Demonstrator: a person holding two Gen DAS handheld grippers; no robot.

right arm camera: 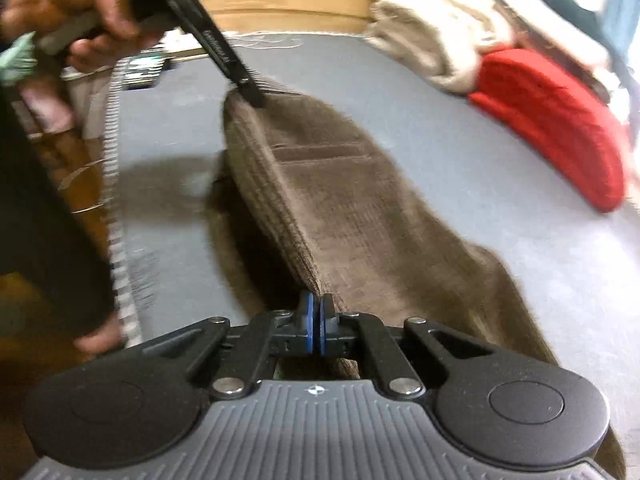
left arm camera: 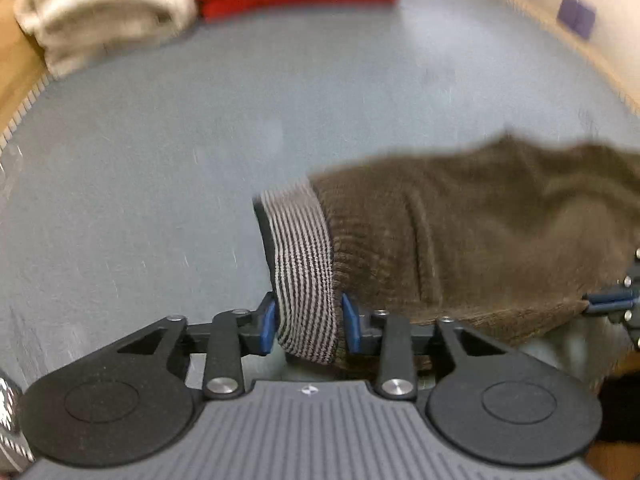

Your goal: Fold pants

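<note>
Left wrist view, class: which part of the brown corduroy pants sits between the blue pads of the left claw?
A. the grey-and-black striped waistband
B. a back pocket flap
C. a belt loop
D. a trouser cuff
A: the striped waistband of the brown corduroy pants runs down between the two blue pads of the left claw.

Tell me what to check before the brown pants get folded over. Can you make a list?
1. Left gripper around the striped waistband: ok.
2. Right gripper pinched shut on the brown pants: ok.
3. Pants stretched between both grippers: ok.
4. Grey mat bare where the fold could land: ok.
5. Red garment and cream pile apart from the pants: ok.
6. Pant legs lying flat: cannot tell.
</note>
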